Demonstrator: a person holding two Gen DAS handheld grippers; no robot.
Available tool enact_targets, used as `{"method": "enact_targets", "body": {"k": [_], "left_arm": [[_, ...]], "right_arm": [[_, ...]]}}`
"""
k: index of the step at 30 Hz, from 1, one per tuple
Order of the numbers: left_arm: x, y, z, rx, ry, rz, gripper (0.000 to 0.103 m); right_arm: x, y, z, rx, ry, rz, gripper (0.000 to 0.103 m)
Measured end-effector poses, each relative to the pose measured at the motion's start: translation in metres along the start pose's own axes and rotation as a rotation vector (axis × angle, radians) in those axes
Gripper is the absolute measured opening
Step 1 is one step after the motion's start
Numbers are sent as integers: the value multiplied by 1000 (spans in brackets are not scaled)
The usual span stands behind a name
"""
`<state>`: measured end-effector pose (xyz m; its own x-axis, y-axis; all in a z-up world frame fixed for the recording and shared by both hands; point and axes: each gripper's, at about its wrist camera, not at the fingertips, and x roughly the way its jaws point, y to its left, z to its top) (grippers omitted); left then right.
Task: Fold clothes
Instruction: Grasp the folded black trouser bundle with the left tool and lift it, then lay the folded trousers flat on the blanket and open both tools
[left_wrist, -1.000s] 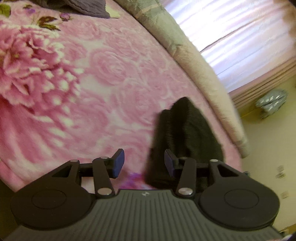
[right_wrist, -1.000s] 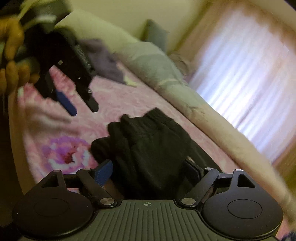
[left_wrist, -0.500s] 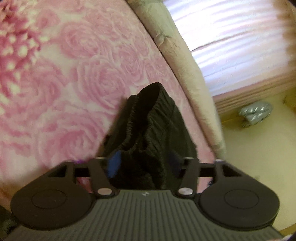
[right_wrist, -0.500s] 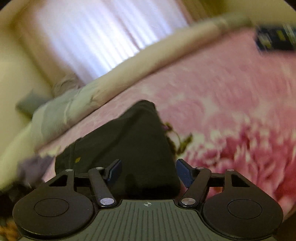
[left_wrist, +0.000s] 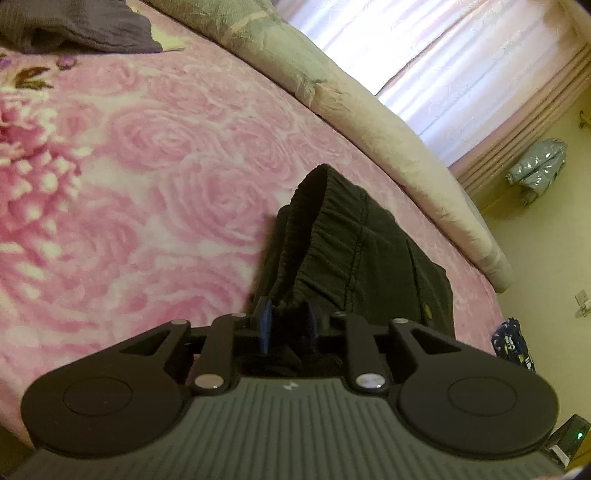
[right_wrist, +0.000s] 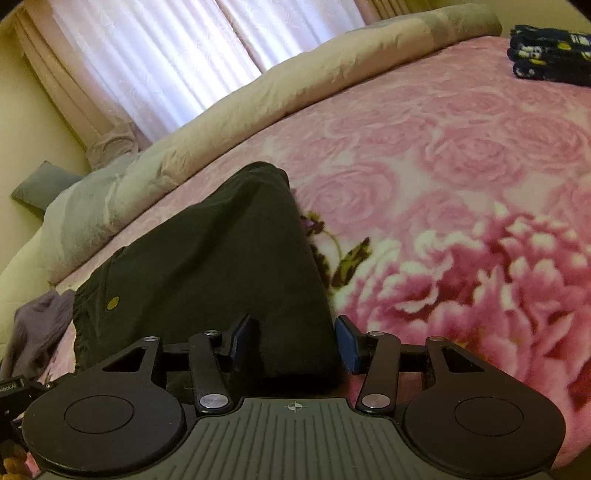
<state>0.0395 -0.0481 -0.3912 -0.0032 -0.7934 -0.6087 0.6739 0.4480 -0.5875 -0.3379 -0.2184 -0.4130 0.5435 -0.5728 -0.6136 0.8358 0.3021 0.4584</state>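
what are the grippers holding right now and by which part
Left gripper, still closing, pinches the black shorts at the waistband end. Right gripper is closing around the folded end.

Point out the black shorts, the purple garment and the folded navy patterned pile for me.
black shorts (right_wrist: 221, 258), right wrist view, flat top panel
purple garment (left_wrist: 85, 26), left wrist view, crumpled middle
navy patterned pile (right_wrist: 550, 55), right wrist view, stack's side

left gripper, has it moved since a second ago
Yes. The left gripper went from beside the black shorts, over the pink floral blanket, to sitting on their near edge, jaws closing on fabric.
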Motion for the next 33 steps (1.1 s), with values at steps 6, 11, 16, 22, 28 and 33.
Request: {"method": "enact_targets", "body": {"k": [6,11,16,22,28,33], "left_arm": [[-36,-34,0,183,-63,-8,14],[-6,-53,-10,322,-7,48,17],[9,-50,-20,363,15,105,20],[5,-58,-22,384,30,217,14],[-24,-68,-29,385,31,274,16],[-36,-86,-41,424,44,275,25]], "right_arm": [[-34,31,-9,-205,-77,18,48],[-18,60,-29,-405,-59,-28,48],[15,74,-38,-557,3,-102,48],[21,73,-35,-551,28,-102,48],[-13,72,-29,-485,45,-120,49],[-29,77,-35,-476,70,-125,79]]}}
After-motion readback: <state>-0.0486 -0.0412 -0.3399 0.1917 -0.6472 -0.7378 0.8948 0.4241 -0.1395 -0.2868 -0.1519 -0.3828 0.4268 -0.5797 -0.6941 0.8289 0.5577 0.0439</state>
